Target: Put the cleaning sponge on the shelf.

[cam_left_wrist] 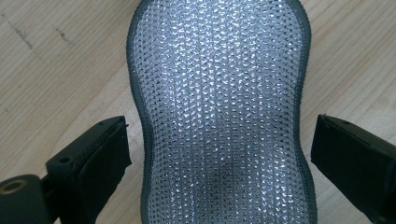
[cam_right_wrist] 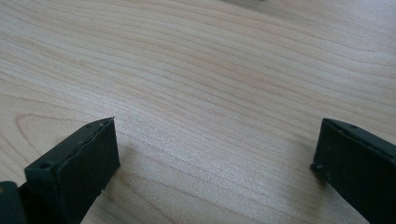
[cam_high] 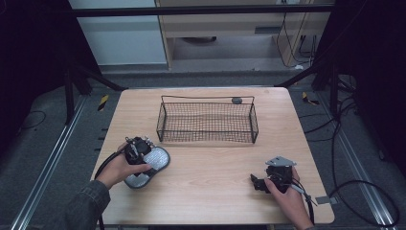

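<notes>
A silver mesh scouring pad (cam_high: pixel 147 165) with a grey rim lies flat on the wooden table (cam_high: pixel 210 191) at the front left. My left gripper (cam_high: pixel 139 152) hovers right over the scouring pad (cam_left_wrist: pixel 219 107), jaws open and standing either side of its narrow waist without touching it. A black wire basket (cam_high: pixel 207 122) sits at the middle of the table, with nothing visible inside. Toward the front right, my right gripper (cam_high: pixel 261 182) rests low over bare wood (cam_right_wrist: pixel 210 84), open with nothing between its jaws.
A small dark round object (cam_high: pixel 236 100) lies behind the basket near the far edge. Cables (cam_high: pixel 354 187) trail across the floor to the right. A black frame bar (cam_high: pixel 201 10) crosses above the far side.
</notes>
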### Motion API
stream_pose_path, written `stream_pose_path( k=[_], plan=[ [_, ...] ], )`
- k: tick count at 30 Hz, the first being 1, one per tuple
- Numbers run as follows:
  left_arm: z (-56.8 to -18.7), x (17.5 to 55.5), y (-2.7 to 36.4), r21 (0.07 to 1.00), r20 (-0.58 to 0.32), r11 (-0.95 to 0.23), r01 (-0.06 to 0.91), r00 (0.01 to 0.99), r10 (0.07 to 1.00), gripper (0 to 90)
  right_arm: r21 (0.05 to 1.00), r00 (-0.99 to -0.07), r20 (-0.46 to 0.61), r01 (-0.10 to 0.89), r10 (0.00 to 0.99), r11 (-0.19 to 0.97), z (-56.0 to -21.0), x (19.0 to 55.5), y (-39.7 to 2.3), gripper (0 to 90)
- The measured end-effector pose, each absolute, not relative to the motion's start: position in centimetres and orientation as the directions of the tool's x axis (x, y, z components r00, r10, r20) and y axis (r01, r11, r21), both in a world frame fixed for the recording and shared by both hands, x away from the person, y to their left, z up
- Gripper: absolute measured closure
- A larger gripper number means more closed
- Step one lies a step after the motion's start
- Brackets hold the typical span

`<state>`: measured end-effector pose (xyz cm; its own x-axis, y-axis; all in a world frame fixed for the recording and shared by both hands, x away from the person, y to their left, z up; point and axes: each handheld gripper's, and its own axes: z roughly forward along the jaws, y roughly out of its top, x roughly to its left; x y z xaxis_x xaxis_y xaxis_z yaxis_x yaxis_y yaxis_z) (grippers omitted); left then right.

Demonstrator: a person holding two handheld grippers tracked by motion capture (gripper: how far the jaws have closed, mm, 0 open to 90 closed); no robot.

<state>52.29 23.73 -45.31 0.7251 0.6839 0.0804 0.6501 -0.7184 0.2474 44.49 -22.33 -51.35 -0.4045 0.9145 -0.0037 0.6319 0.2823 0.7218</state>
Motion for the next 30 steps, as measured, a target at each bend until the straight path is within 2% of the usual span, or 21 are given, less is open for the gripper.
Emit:
stream_pose_path(
  k=[9, 30],
  plan=[
    [-46.2, 52.8, 24.0, 0.238, 0.039, -0.702, 0.671, 0.715, 0.698, 3.9, 0.721, -0.406, -0.004, 0.632, 0.914, 0.284, -51.3, 44.5, -22.3, 0.4],
    [-47.5, 53.0, 24.2, 0.230, 0.018, -0.694, 0.683, 0.710, 0.704, 2.0, 0.719, -0.412, 0.010, 0.636, 0.911, 0.280, -51.3, 44.4, -22.2, 0.4]
  ],
)
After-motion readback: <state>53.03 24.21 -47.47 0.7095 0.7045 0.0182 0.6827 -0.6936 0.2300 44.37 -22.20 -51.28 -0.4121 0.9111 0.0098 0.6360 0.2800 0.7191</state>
